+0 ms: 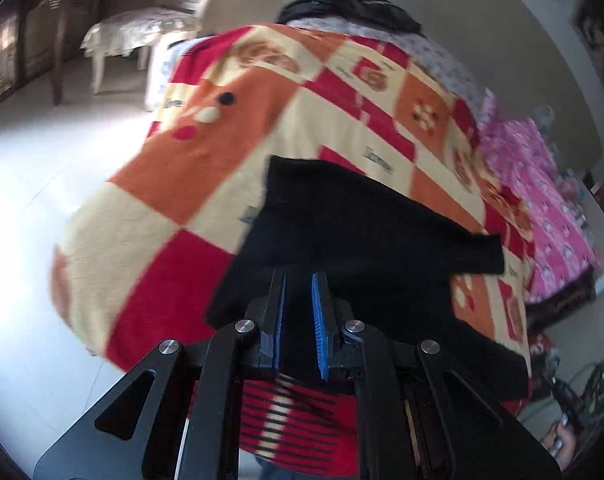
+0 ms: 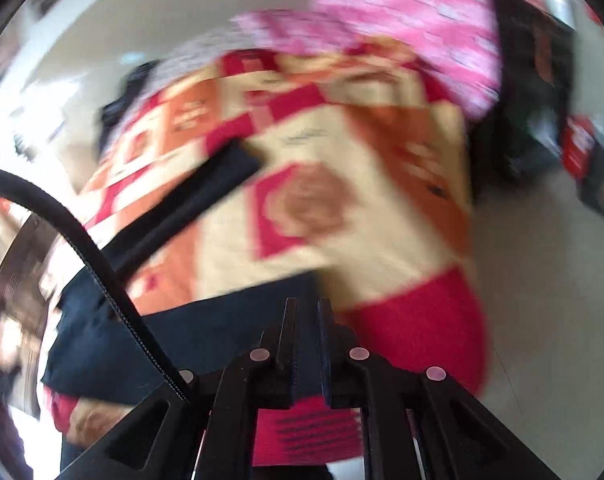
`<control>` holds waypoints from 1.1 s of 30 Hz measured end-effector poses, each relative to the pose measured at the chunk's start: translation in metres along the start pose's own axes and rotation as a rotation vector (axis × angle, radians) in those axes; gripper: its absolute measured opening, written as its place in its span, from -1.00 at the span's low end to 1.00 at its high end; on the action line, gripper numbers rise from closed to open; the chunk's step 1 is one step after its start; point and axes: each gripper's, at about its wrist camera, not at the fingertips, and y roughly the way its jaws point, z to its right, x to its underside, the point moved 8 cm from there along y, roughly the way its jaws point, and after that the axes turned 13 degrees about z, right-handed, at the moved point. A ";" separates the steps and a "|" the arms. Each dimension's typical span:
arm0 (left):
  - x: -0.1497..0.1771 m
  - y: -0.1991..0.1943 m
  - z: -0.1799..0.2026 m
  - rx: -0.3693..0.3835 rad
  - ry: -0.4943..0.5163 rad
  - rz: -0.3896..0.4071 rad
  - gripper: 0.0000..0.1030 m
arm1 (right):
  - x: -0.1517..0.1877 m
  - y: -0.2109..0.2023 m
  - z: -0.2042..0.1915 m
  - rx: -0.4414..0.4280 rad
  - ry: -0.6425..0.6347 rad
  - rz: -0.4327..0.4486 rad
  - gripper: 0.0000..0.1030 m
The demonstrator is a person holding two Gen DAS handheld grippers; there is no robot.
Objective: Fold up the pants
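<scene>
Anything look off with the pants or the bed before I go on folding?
The black pants lie crooked on the checkered blanket, one leg end angled off to the side rather than stacked flat. A dark heap sits at the bed's far end. Nothing looks spilled or damaged.

My left gripper (image 1: 299, 280) points fwd & down, jaws parallel w/ a narrow gap between the blue pads (image 1: 321, 320); can't tell if anything's pinched. My right gripper (image 2: 305, 308) also aims fwd & down, black fingers (image 2: 289, 320) close together, small gap showing. Right view's blurred, so grip there's unclear too. Both linkage arms splay out to the sides.
</scene>
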 end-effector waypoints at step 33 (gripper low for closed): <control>-0.086 0.203 -0.050 0.027 -0.296 -0.335 0.13 | 0.077 0.050 -0.054 0.043 -0.303 -0.072 0.46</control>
